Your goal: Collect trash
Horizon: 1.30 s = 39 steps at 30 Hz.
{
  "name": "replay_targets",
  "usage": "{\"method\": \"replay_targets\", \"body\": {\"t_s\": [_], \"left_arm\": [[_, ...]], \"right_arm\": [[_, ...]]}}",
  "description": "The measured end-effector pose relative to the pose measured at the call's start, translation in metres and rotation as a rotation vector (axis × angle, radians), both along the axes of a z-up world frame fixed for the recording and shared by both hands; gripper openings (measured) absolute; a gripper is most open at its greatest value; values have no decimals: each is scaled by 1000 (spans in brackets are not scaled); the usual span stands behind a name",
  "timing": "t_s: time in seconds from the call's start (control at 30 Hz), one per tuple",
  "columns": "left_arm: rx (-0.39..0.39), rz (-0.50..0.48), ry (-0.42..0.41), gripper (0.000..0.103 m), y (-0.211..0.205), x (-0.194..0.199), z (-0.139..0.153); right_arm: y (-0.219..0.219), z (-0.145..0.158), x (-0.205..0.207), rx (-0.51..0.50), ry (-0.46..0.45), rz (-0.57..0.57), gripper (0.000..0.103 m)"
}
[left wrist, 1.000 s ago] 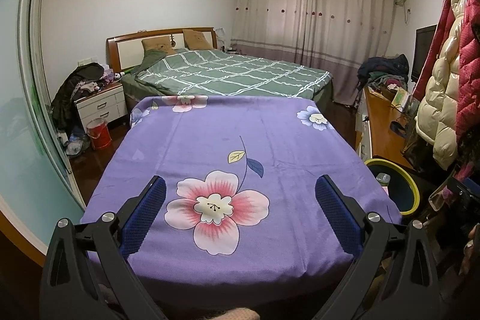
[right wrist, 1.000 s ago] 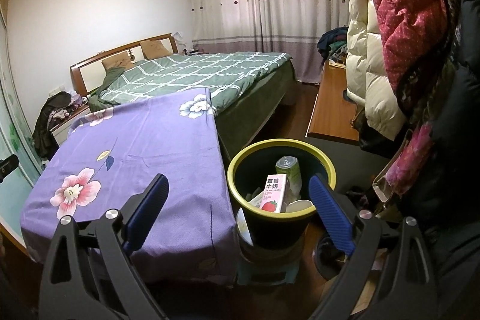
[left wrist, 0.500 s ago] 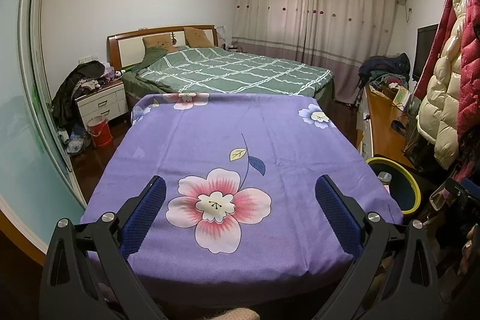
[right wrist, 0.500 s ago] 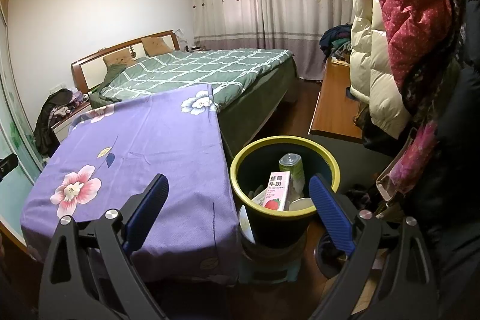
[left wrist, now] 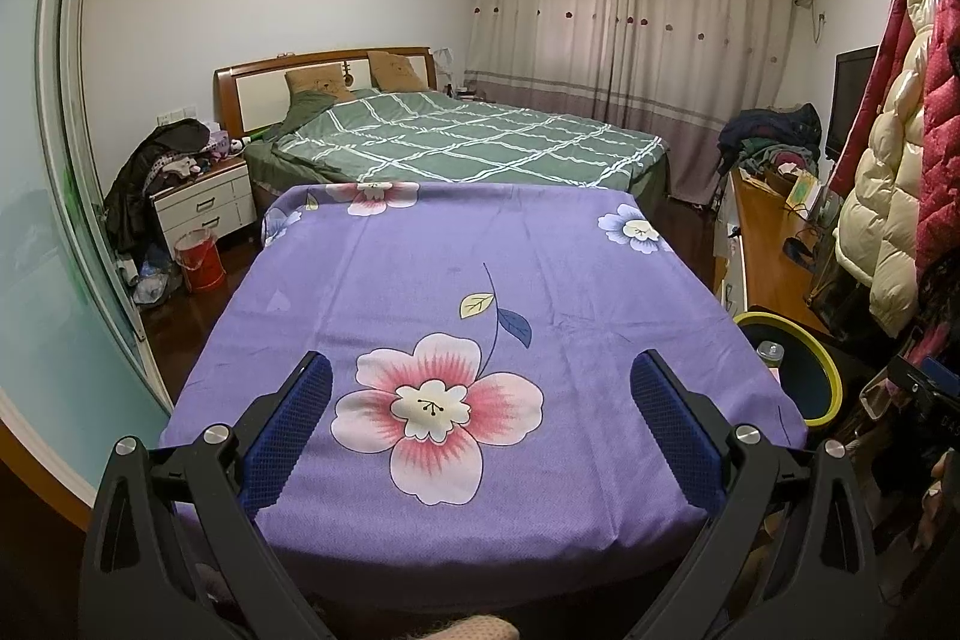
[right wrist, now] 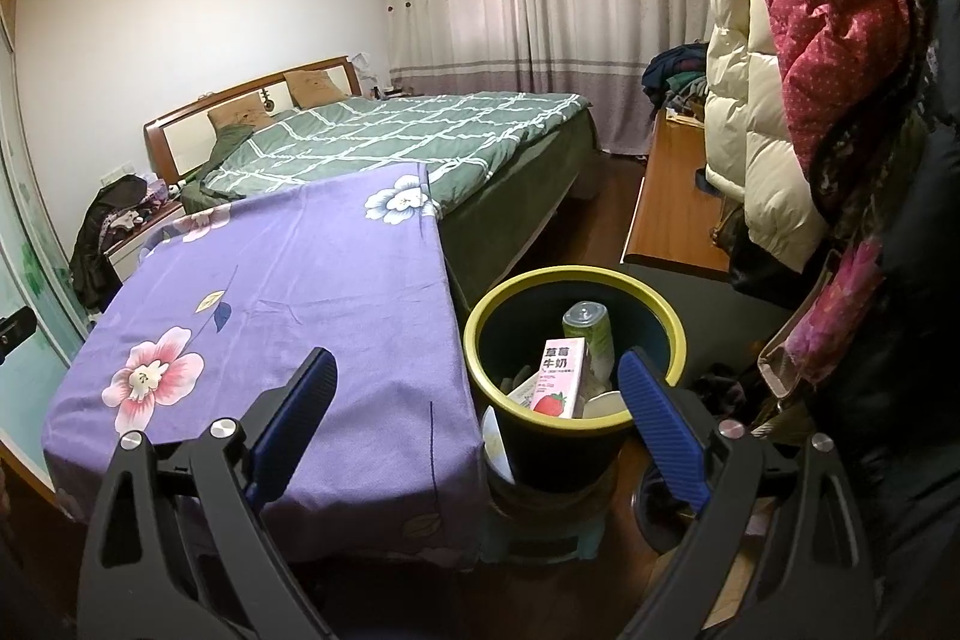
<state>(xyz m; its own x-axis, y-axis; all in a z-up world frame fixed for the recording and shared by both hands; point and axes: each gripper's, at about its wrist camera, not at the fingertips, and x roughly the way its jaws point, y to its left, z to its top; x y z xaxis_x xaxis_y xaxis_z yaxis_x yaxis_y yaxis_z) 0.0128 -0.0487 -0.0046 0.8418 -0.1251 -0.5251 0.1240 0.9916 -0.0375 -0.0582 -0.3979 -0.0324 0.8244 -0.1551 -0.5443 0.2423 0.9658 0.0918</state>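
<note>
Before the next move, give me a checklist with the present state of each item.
1. Left hand-held gripper free to grasp: ok, open, nothing between its fingers.
2. Right hand-held gripper free to grasp: ok, open and empty.
3. Yellow-rimmed bin within view beside the table: ok, upright at the table's right edge.
4. Bin has room: ok, the milk carton, green can and paper cup sit below the rim.
5. Trash left on the purple tablecloth: ok, none visible.
6. Trash elsewhere in the room: cannot tell; the clutter by the nightstand is too small to judge.
</note>
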Motion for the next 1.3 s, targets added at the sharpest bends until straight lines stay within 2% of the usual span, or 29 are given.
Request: {"method": "replay_targets", "body": {"t_s": [1.3], "left_arm": [[12, -7, 18, 98, -1, 2, -9]], "right_arm": [[-1, -2, 2, 6, 6, -1, 90]]}}
